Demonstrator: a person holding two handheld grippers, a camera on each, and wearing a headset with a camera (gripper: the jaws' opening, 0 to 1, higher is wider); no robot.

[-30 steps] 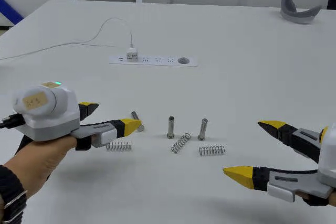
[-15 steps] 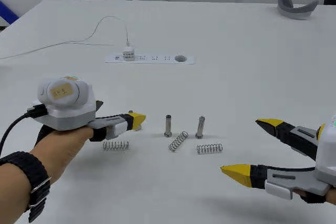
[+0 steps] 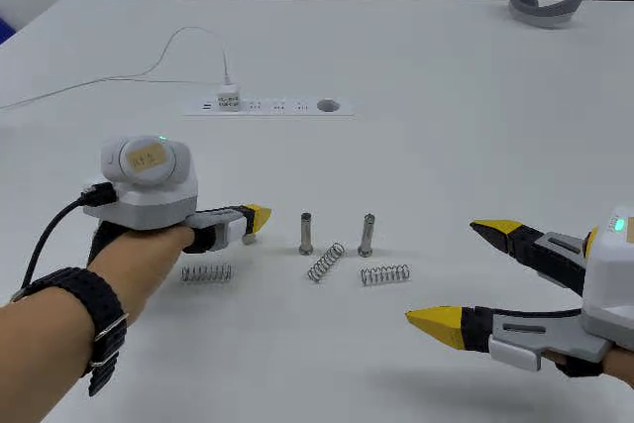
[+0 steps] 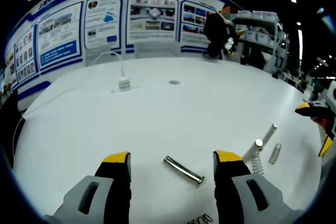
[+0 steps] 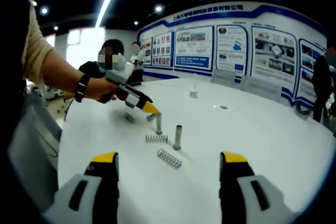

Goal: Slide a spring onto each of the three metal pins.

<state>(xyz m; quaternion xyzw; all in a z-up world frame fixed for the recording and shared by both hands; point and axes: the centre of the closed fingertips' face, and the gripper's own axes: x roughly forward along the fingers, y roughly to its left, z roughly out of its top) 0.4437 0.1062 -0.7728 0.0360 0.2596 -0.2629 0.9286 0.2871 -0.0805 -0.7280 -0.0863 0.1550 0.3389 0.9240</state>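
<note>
Head view: the left hand-held gripper [image 3: 253, 223] has edged rightward. Left gripper view: its spread jaws bracket the silver metal pin [image 4: 182, 170] lying on the white bench [image 4: 157, 108], so pickup looks next. Right gripper view: the right hand-held gripper [image 5: 168, 157] hangs spread, idle.

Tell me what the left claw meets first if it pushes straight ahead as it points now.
Probably the short silver metal pin lying on its side, just ahead of the open left claw and between its jaw lines; exact depth is unclear.
</note>
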